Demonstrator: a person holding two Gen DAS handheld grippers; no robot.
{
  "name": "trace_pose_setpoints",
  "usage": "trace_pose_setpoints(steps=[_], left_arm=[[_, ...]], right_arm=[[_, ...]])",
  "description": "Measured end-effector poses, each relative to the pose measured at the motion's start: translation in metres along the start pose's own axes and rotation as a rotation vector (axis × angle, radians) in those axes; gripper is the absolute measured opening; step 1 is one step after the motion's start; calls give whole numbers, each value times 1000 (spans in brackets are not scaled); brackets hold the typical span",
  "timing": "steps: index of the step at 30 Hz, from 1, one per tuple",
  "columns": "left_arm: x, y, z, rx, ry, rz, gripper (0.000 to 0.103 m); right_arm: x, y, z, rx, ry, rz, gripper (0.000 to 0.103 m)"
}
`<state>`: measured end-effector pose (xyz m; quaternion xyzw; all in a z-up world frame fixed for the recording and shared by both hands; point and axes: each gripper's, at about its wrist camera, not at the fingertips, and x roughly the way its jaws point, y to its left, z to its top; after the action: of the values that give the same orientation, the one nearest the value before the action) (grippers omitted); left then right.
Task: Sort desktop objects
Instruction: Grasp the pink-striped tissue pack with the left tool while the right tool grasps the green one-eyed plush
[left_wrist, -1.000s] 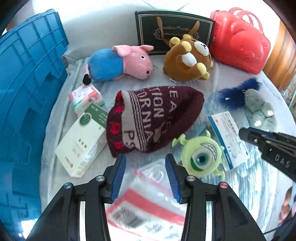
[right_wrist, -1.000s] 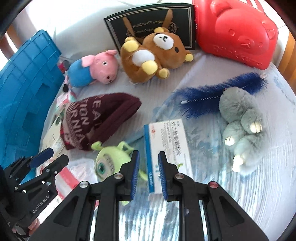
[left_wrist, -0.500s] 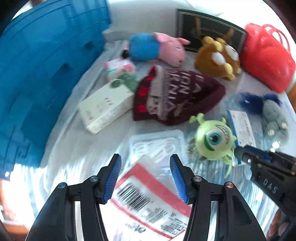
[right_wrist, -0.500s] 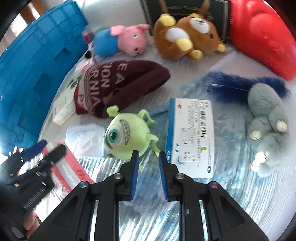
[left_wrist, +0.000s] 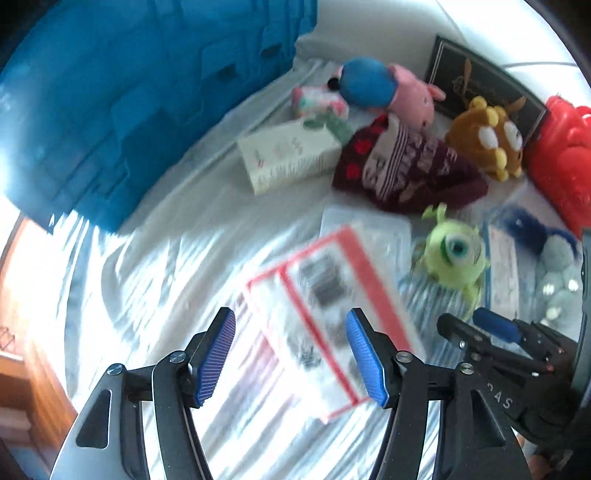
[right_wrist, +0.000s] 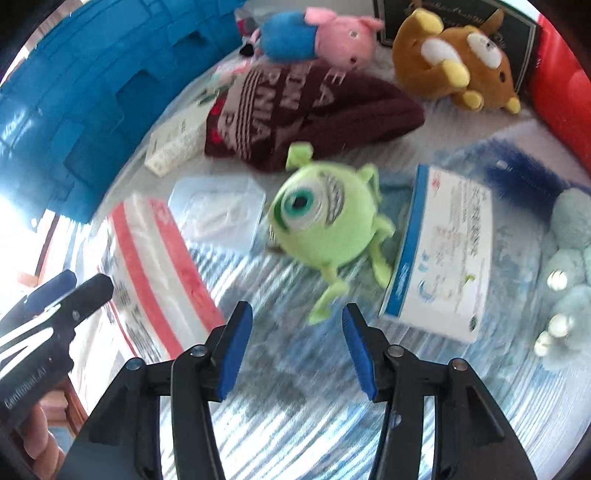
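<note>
Left gripper (left_wrist: 291, 356) hangs over the red-bordered packet (left_wrist: 325, 295), jaws wide and just been opening, gripping nothing. Right gripper (right_wrist: 297, 352) points at the green monster plush (right_wrist: 323, 221), jaws part-open and just been opening, empty. Plush lies on the white cloth (left_wrist: 166, 258) between clear case (right_wrist: 218, 214) and blue-edged box (right_wrist: 447, 254).

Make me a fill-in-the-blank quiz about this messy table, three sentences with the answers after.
1. The one-eyed plush ahead of the right hand-held gripper is ____ in colour.
2. The left hand-held gripper hangs over a flat packet with a ____ border.
3. The knitted hat lies just in front of the pink ____ plush.

Missing words: green; red; pig
</note>
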<state>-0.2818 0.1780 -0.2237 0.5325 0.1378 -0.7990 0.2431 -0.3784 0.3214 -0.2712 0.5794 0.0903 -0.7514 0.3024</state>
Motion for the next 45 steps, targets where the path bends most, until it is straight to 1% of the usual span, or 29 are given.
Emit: trace_pose_setpoints(steps=[1, 3, 8, 10, 11, 13, 16, 17, 18, 20, 21, 23, 25, 28, 29, 32, 35, 39, 40, 41, 43, 44, 45], left_arm=[[2, 1, -3, 3, 4, 7, 62], [5, 4, -9, 7, 10, 24, 62], [9, 25, -4, -60, -5, 45, 62], [12, 30, -4, -79, 0, 34, 62], [15, 30, -4, -76, 3, 31, 62], [21, 28, -7, -61, 8, 29, 64], [24, 26, -10, -41, -20, 47, 80], [25, 26, -11, -32, -31, 51, 82], [26, 27, -11, -25, -34, 44, 85], [28, 29, -9, -29, -32, 26, 89], [30, 30, -7, -33, -28, 12, 89], [33, 30, -3, -37, -16, -15, 90], [34, 29, 0, -39, -2, -39, 90], [33, 25, -1, -21, 8, -51, 90], [34, 22, -1, -10, 8, -46, 90], [44, 15, 1, 35, -1, 27, 90], [48, 14, 4, 47, -16, 43, 89], [48, 13, 9, 54, -28, 36, 85], [48, 13, 10, 55, -31, 33, 83], [47, 13, 11, 57, -37, 31, 82], [42, 11, 13, 69, -56, 31, 72], [39, 10, 14, 76, -67, 31, 63], [35, 8, 15, 84, -77, 31, 55]], right_arm=[[4, 3, -3, -7, 15, 5, 50], [11, 13, -8, -18, 36, 45, 50], [28, 48, -15, -59, 67, 176, 50], [31, 61, -18, -86, 74, 201, 50], [30, 64, -20, -95, 70, 198, 50], [27, 62, -22, -88, 59, 165, 50], [13, 43, -19, -57, 12, 89, 50], [7, 36, -18, -45, -7, 60, 53], [1, 29, -17, -33, -26, 32, 56], [-11, 16, -14, -10, -63, -23, 78], [-14, 13, -9, -4, -81, -38, 80], [-21, 7, 0, 5, -115, -67, 81], [-20, 4, 10, -2, -126, -88, 81], [-13, -2, 24, -6, -126, -114, 81], [-11, -4, 28, -7, -126, -123, 81], [4, -4, 41, -18, -124, -146, 81], [22, 1, 51, -29, -107, -167, 81], [41, 0, 54, -35, -69, -175, 81], [43, 0, 54, -34, -68, -173, 79], [44, 0, 54, -33, -67, -172, 72], [43, 0, 54, -30, -71, -170, 70], [40, 0, 53, -27, -73, -168, 70], [38, -1, 52, -24, -75, -165, 69]])
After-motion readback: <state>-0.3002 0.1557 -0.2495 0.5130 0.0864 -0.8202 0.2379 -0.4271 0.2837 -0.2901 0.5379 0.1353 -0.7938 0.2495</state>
